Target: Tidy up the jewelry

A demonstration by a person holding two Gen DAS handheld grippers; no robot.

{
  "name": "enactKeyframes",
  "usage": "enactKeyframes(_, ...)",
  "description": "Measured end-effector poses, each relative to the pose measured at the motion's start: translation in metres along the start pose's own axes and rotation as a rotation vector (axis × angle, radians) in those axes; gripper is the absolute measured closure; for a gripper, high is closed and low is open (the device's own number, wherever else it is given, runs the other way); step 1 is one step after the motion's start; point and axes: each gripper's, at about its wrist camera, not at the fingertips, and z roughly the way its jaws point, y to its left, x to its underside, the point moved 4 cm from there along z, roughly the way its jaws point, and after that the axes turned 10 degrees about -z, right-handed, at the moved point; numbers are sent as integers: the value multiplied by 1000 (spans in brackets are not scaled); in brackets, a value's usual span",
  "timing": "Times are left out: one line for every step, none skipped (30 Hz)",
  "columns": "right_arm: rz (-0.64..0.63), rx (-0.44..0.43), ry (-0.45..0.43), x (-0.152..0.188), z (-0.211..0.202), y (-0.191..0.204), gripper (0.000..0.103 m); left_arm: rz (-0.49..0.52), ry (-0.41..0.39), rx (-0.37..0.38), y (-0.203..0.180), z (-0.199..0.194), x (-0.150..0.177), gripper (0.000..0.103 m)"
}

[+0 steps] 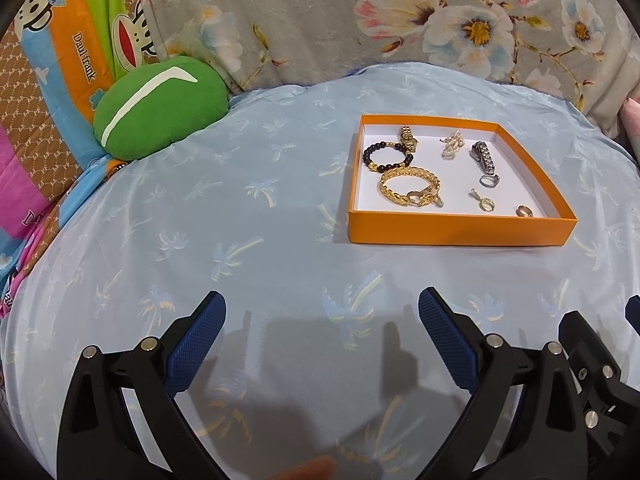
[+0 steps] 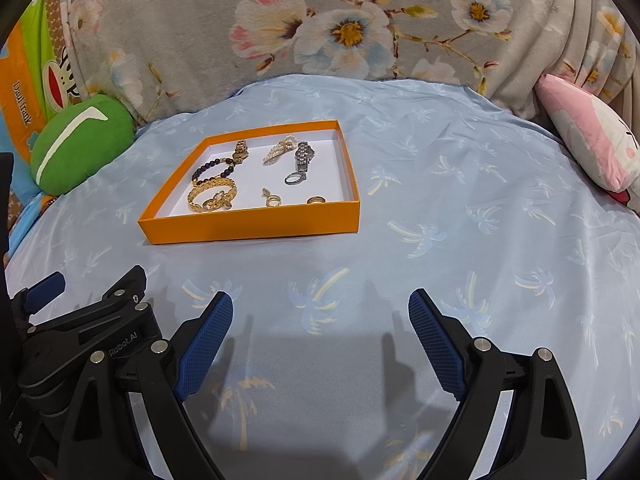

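On the pale blue palm-print sheet (image 1: 248, 208) we see an orange tray (image 1: 460, 233) with a white floor, lying toward the far right in the left wrist view and toward the far left in the right wrist view; inside it lie a black bead bracelet (image 1: 386, 157) at the far left, touching a small gold watch (image 1: 408, 139); a broad gold bracelet (image 1: 408, 188) sits nearer, with a pale pearl cluster (image 1: 452, 143) and a silver watch (image 1: 485, 160) to its right; a silver ring (image 1: 489, 180) touches the watch's near end; two small gold rings (image 1: 487, 204) lie near the tray's near right corner. Our left gripper (image 1: 322, 320) hovers above bare sheet, its blue fingers (image 1: 200, 344) spread wide and holding nothing; our right gripper (image 2: 320, 320) does likewise, fingers (image 2: 436, 344) wide apart and empty. A green cushion (image 1: 160, 108) rests at the far left; a floral blanket (image 2: 320, 20) rises behind; a pink cushion (image 2: 592, 144) lies at the far right.
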Motion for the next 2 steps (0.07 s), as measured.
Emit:
enactKeyframes(0,0,-1,0,0,0,15,0,-2,0,0,0,0,8)
enactKeyframes(0,1,-1,0,0,0,15,0,-4,0,1,-1,0,8)
